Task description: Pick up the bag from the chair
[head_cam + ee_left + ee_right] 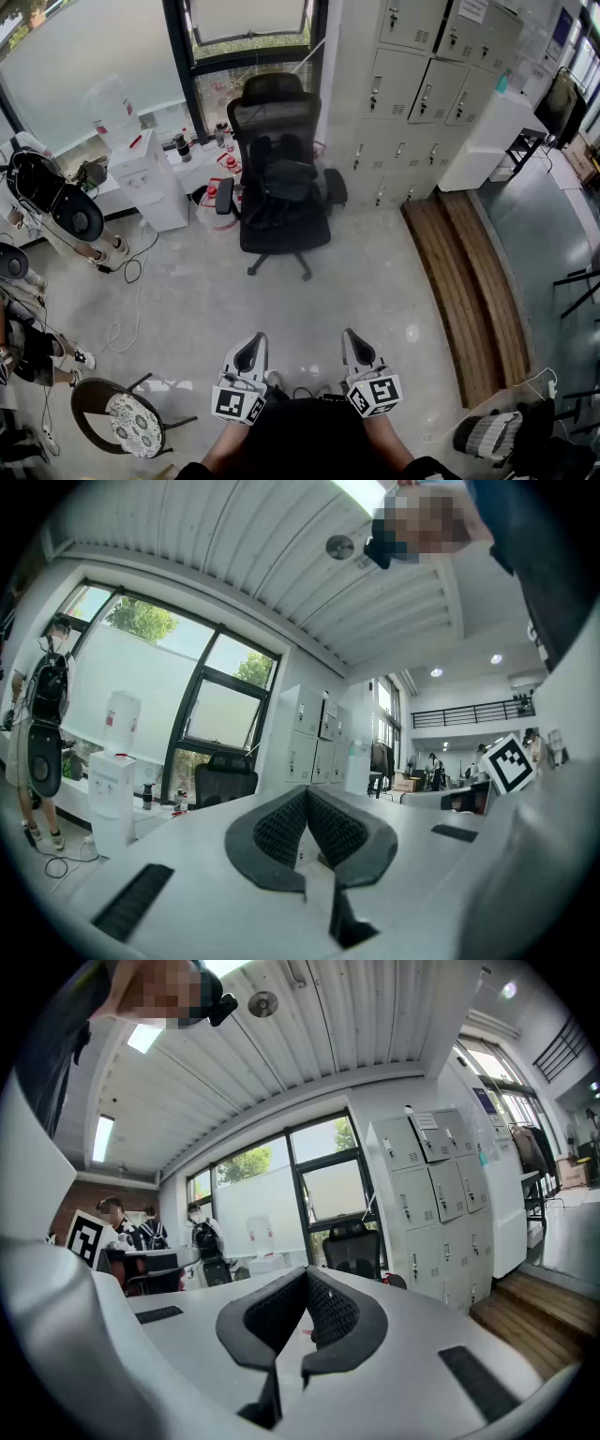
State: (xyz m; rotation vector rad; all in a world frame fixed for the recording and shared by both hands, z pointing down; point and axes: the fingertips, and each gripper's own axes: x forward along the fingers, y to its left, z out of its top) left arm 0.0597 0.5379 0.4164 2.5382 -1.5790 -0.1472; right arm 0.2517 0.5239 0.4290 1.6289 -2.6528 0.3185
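A black office chair (281, 169) stands by the window, well ahead of me across the floor. A black bag (289, 180) lies on its seat, against the backrest. My left gripper (250, 354) and right gripper (359, 348) are held close to my body at the bottom of the head view, far from the chair. Both are shut with nothing between the pads. The chair (223, 782) shows small past the shut left gripper (307, 794) in the left gripper view. Beyond the shut right gripper (307, 1277), the right gripper view shows the chair (354, 1251).
A white water dispenser (141, 159) stands left of the chair. Grey lockers (422, 84) line the wall on its right, with a wooden step (469, 281) along the floor. A round stool (127, 417) sits near my left, and a person with a backpack (52, 202) at far left.
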